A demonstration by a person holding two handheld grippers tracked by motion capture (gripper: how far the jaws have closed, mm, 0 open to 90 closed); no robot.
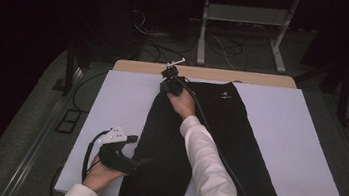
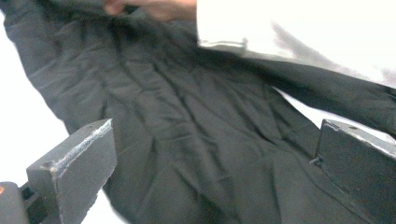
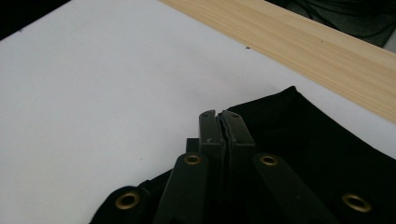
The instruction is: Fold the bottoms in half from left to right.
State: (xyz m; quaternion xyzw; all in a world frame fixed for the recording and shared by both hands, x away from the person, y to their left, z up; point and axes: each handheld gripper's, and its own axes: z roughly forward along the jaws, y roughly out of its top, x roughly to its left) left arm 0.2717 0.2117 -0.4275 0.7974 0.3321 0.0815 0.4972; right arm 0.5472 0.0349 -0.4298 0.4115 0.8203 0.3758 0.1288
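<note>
A black garment [image 1: 238, 136] lies spread lengthwise on the white table cover [image 1: 299, 133]. My right gripper [image 1: 169, 74] is at its far left corner. In the right gripper view its jaws [image 3: 219, 126] are pressed together on the cloth's edge [image 3: 317, 154], near brass eyelets [image 3: 127, 199]. My left gripper [image 1: 142, 160] lies low at the garment's near left side. Its jaws [image 2: 215, 135] stand wide open over the dark cloth [image 2: 196, 140] and pinch nothing.
A bare wooden strip [image 1: 205, 73] runs along the table's far edge, just beyond the right gripper. The person's white sleeve [image 1: 208, 172] crosses the garment diagonally. White cover shows on both sides of the cloth. Cables and stand legs [image 1: 202, 41] sit on the floor behind.
</note>
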